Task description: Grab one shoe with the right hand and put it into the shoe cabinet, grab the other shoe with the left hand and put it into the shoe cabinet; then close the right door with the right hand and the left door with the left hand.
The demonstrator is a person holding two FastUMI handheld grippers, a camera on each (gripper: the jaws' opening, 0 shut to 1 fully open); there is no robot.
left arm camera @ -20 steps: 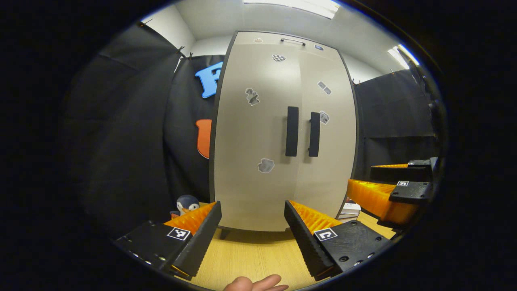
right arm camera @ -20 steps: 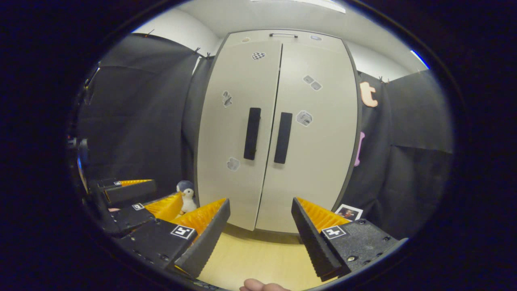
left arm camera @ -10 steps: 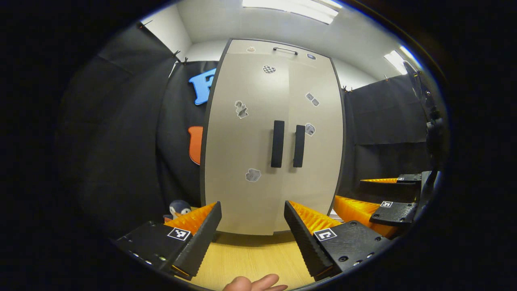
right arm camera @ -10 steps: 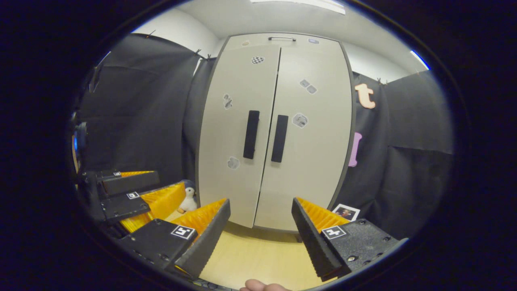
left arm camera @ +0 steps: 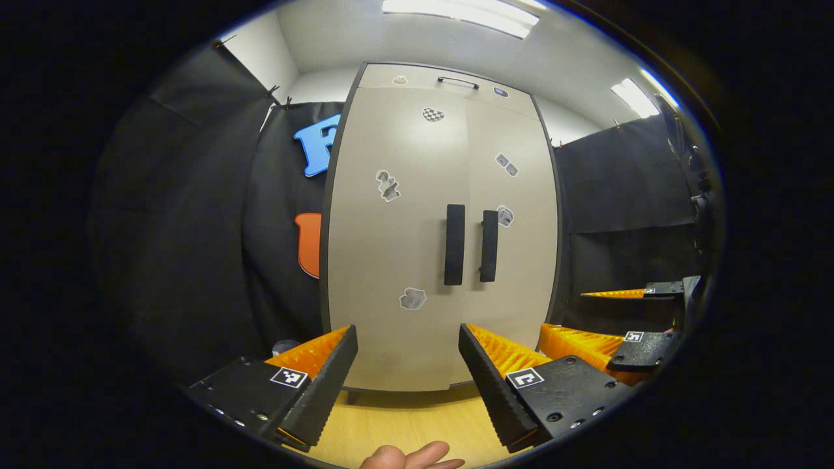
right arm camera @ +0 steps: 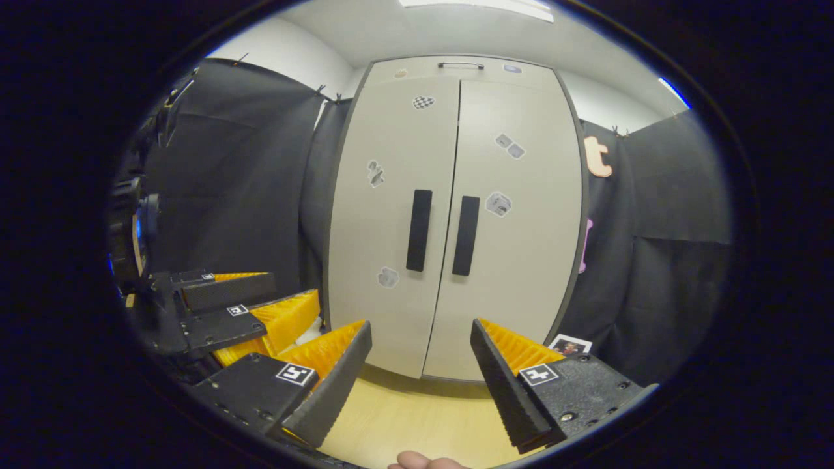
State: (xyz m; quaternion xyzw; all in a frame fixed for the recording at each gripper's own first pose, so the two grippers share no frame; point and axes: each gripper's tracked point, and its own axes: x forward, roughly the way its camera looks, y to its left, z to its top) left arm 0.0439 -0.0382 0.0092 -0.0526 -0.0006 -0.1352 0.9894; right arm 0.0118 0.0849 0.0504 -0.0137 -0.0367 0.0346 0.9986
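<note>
**Ana:** Black cloth hangs on both sides of the booth, and the shoe cabinet (left arm camera: 443, 228) stands in the middle on a light wooden floor (right arm camera: 417, 417). Do you see any shoe?

**Ben:** No shoe is visible to me. Both doors look closed; the left door (right arm camera: 391, 215) and the right door (right arm camera: 515, 215) meet at a thin seam. So I judge the shoes are probably already inside, but I cannot check this behind the doors.

**Ana:** And the grippers?

**Ben:** The left gripper (left arm camera: 407, 365) holds nothing, its jaws are spread wide apart. The right gripper (right arm camera: 420, 361) is the same, spread and empty. Both are apart from the cabinet, facing it. In the right gripper view the left gripper appears also at the left side, near the floor.

**Ana:** If a door needs one more push, where to take it?

**Ben:** I think the doors are stiff flat panels, light on the hinges, and the surface looks smooth, so a pad may slide on it. The two dark handles (right arm camera: 419, 230) beside the seam are the better place; they are upright bars and a finger can press or hook there. Pushing near the seam gives more turning effect than near the hinge.

**Ana:** Any risk?

**Ben:** Small one. A hard push may make the door bounce open again. By my judgement the task is nearly finished.
</note>
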